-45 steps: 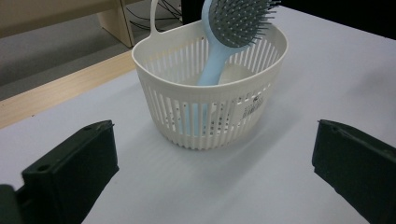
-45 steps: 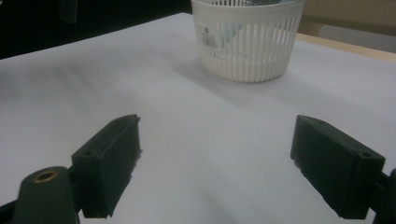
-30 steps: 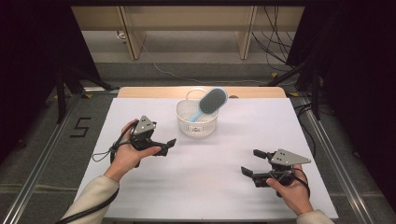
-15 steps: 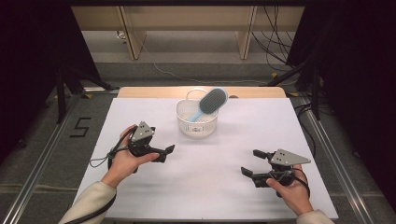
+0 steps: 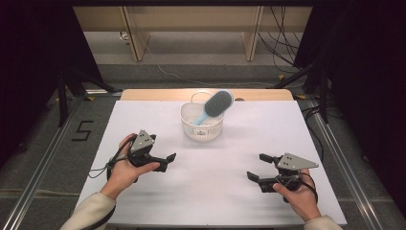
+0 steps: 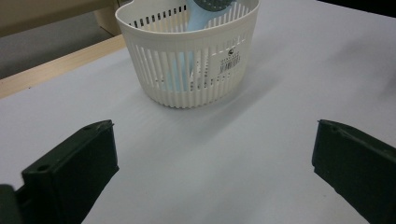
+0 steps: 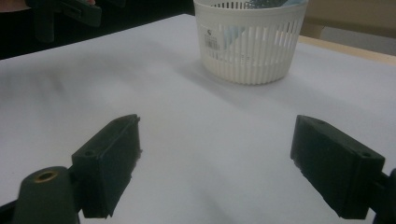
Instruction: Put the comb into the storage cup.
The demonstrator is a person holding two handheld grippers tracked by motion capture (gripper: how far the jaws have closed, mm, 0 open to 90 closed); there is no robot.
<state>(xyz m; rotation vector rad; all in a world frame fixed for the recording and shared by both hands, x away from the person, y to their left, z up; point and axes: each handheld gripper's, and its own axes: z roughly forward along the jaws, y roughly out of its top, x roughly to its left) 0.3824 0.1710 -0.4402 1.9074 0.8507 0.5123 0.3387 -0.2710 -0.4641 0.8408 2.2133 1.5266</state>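
A white slatted basket (image 5: 202, 126) stands at the far middle of the white table (image 5: 210, 196). A light blue hairbrush (image 5: 218, 104) leans in it, grey bristled head up over the right rim. My left gripper (image 5: 167, 161) hovers at the left, open and holding nothing, a hand's width short of the basket. My right gripper (image 5: 256, 166) is near the front right, also open, with nothing between its jaws. The left gripper view has the basket (image 6: 187, 60) and brush handle (image 6: 194, 18) ahead of the spread left gripper (image 6: 214, 126). The right gripper view shows the basket (image 7: 247, 42) beyond the wide right gripper (image 7: 217, 119).
A wooden strip (image 5: 158, 94) runs along the table's far edge, with floor, cables and furniture legs beyond. Metal rails (image 5: 52, 158) flank the table. The left gripper (image 7: 60, 11) shows at the top left of the right gripper view.
My left gripper has drawn back a little from the basket, toward the person. The right gripper, basket and brush have stayed put.
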